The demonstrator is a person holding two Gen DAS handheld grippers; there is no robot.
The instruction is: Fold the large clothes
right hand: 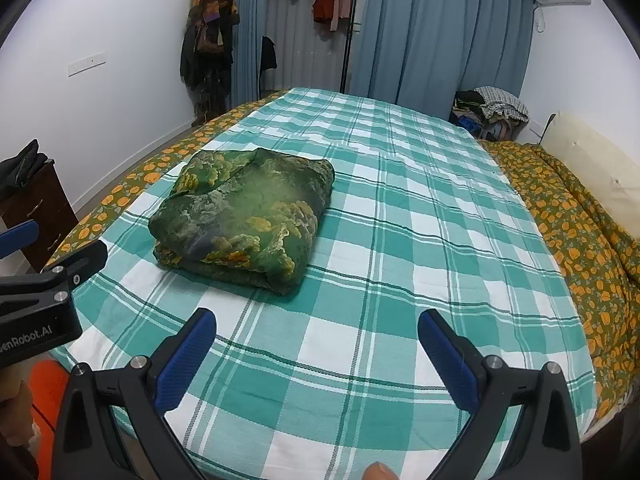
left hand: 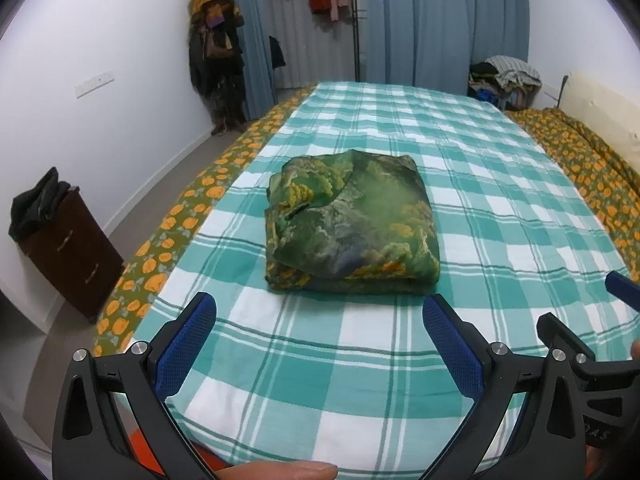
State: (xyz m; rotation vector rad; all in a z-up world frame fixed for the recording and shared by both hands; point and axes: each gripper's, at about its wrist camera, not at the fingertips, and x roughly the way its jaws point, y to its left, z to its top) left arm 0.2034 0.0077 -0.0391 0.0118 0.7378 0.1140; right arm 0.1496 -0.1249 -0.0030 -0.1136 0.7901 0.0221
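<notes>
Green printed garment (left hand: 352,232) lay folded on checked bedsheet (left hand: 400,360) | left gripper (left hand: 320,348) and right gripper (right hand: 316,354) hovered just short of it, both spread, grasping nothing | likely soft, light, slippery; best gripped at a folded edge

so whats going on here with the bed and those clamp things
A person holds a pair of tongs in each hand over a teal-and-white checked bedsheet. A green and yellow printed garment lies folded into a compact bundle on it. The left tongs and right tongs are open, touching nothing.
</notes>
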